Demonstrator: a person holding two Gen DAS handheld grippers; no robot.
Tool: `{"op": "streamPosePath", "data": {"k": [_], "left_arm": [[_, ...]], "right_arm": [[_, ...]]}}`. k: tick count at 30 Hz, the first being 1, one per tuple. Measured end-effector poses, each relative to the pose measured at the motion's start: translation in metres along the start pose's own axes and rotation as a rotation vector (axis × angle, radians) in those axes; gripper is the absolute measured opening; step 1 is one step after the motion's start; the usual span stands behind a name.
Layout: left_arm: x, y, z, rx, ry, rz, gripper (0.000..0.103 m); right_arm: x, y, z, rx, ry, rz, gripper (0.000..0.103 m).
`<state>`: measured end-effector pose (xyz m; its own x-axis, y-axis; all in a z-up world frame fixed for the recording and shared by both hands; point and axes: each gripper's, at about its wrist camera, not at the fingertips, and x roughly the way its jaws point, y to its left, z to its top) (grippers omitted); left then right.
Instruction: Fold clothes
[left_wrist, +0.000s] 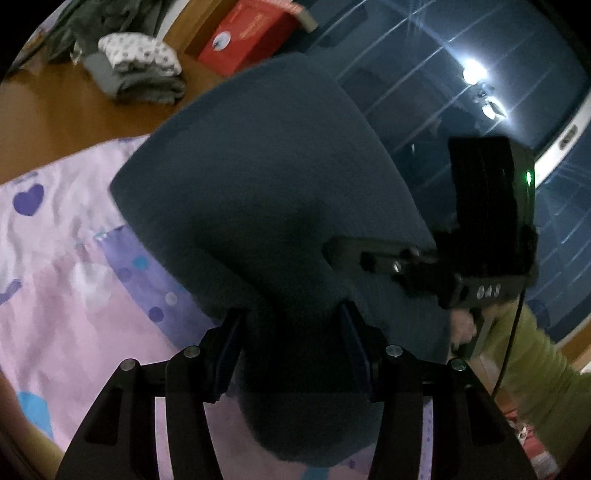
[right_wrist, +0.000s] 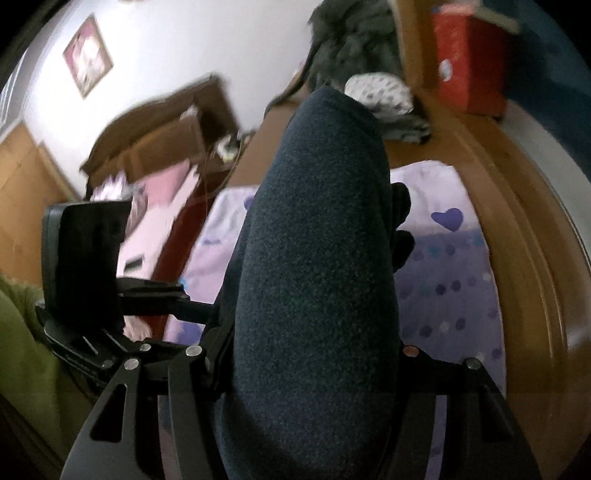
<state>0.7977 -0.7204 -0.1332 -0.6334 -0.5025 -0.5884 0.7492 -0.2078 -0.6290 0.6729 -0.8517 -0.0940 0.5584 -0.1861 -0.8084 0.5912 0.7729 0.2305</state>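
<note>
A dark blue fleece garment (left_wrist: 258, 177) hangs lifted above a pink and purple heart-print bedsheet (left_wrist: 55, 258). My left gripper (left_wrist: 291, 332) is shut on a bunched fold of it. My right gripper (right_wrist: 314, 354) is shut on another part of the same garment (right_wrist: 317, 258), which drapes thickly over the jaws and hides the fingertips. The right gripper's body (left_wrist: 487, 221) shows in the left wrist view, close on the right. The left gripper's body (right_wrist: 85, 258) shows in the right wrist view, on the left.
A stack of folded clothes (left_wrist: 140, 66) lies on the wooden surface (left_wrist: 55, 114) beyond the sheet, with a grey heap (right_wrist: 354, 40) behind it. A red box (left_wrist: 247, 33) stands nearby. A wooden bed edge (right_wrist: 535, 229) curves on the right. A dark window (left_wrist: 461, 92) is behind.
</note>
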Motion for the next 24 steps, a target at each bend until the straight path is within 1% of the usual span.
{"op": "streamPosePath", "data": {"k": [3,5,6,7,8,9,11,12,14,19,21,24], "left_arm": [[0.023,0.008,0.000,-0.002,0.068,0.012,0.051],[0.035,0.012,-0.004,0.003,0.112,0.010,0.051],[0.038,0.012,-0.005,0.015,0.130,0.009,0.051],[0.039,0.011,-0.007,0.033,0.145,0.008,0.051],[0.040,0.010,-0.008,0.052,0.159,0.008,0.051],[0.040,0.009,-0.009,0.071,0.174,0.007,0.051],[0.040,0.008,-0.010,0.108,0.203,0.006,0.051],[0.038,0.007,-0.011,0.119,0.212,0.005,0.051],[0.033,0.006,-0.010,0.158,0.222,0.015,0.051],[0.009,-0.004,0.000,0.313,0.183,0.058,0.051],[0.003,-0.005,0.011,0.356,0.169,0.064,0.051],[-0.005,-0.002,0.031,0.401,0.160,0.053,0.051]], "right_arm": [[0.027,-0.026,0.009,-0.039,0.084,0.029,0.059],[0.049,-0.039,0.006,-0.037,0.129,0.018,0.060],[0.063,-0.055,0.005,-0.018,0.156,0.006,0.063],[0.072,-0.067,0.004,0.006,0.162,0.008,0.065],[0.075,-0.078,0.004,0.039,0.146,0.015,0.071],[0.077,-0.089,0.004,0.074,0.128,0.021,0.071],[0.069,-0.094,0.001,0.115,0.098,0.021,0.071],[0.063,-0.092,-0.001,0.135,0.083,0.002,0.071],[0.047,-0.088,0.000,0.157,0.040,-0.052,0.071],[-0.024,-0.061,-0.024,0.340,-0.186,-0.247,0.073],[-0.039,-0.035,-0.041,0.392,-0.267,-0.320,0.073],[-0.054,-0.002,-0.061,0.443,-0.354,-0.417,0.073]]}}
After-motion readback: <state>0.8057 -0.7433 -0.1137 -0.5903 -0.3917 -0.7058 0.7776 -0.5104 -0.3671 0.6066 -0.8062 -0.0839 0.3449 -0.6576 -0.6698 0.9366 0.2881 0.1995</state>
